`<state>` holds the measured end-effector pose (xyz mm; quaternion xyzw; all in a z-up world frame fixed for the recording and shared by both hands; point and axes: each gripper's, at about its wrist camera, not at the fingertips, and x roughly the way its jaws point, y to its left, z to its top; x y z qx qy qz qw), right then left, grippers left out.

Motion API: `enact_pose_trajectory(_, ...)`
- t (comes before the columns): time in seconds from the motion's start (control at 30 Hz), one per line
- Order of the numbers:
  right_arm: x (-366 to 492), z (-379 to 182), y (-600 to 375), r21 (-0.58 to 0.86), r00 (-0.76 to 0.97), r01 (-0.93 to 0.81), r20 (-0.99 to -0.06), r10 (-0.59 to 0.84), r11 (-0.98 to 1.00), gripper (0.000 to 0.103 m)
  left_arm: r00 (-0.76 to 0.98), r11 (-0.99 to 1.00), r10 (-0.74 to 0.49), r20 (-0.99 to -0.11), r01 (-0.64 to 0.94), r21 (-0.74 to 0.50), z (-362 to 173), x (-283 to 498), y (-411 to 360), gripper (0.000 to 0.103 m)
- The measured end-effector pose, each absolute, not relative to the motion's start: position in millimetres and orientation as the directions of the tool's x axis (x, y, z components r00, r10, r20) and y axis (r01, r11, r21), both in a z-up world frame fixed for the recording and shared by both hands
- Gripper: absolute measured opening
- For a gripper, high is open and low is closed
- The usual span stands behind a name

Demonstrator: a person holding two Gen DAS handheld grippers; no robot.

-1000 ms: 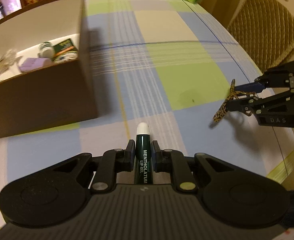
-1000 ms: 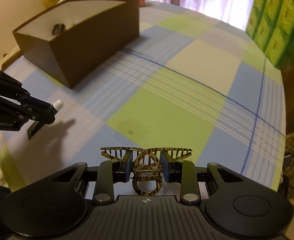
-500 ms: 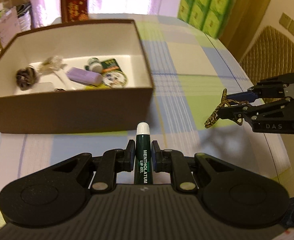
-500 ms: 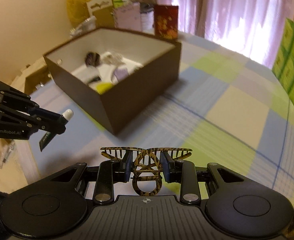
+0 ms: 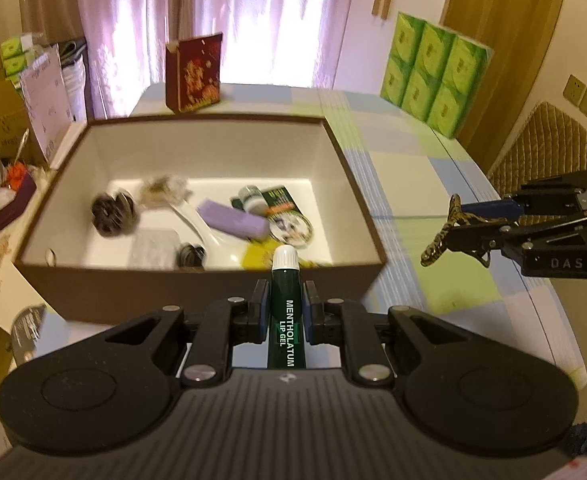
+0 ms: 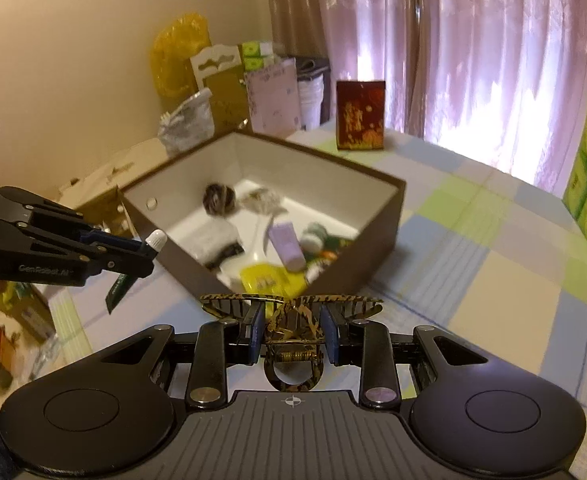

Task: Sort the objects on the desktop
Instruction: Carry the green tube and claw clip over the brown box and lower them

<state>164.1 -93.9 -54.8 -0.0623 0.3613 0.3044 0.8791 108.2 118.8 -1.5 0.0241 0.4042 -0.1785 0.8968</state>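
The left gripper (image 5: pixel 286 312) pinches the lip gel tube (image 5: pixel 285 308) upright, short of the brown box's (image 5: pixel 213 292) near wall at twelve o'clock. Carry it past the rim before letting go. At three o'clock, the right gripper (image 6: pixel 292 334) clamps the tortoiseshell hair claw (image 6: pixel 292 314); bring it over the box from its own side, keeping both tools apart.

Box (image 5: pixel 197 280) on the table (image 5: pixel 413 152), gift bag (image 5: pixel 193 74) behind it, tissue packs (image 5: pixel 433 80) far right.
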Motion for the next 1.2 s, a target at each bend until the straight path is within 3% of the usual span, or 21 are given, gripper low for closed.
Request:
enact_pose_trajectory(0.5,220,-49,-18,0.104,0.591,-0.574,-0.634,0.499,0.812,0.028,0.668,0.929,-0.292,-0.684,0.369,-0.035,16,182,178,0.013)
enact_pose_trajectory(1.2,271,-102,24,0.15,0.512,-0.493,-0.747,0.425,0.857,0.028,0.594,0.938,-0.24,-0.768,0.344,-0.026,-33,258,226,0.013)
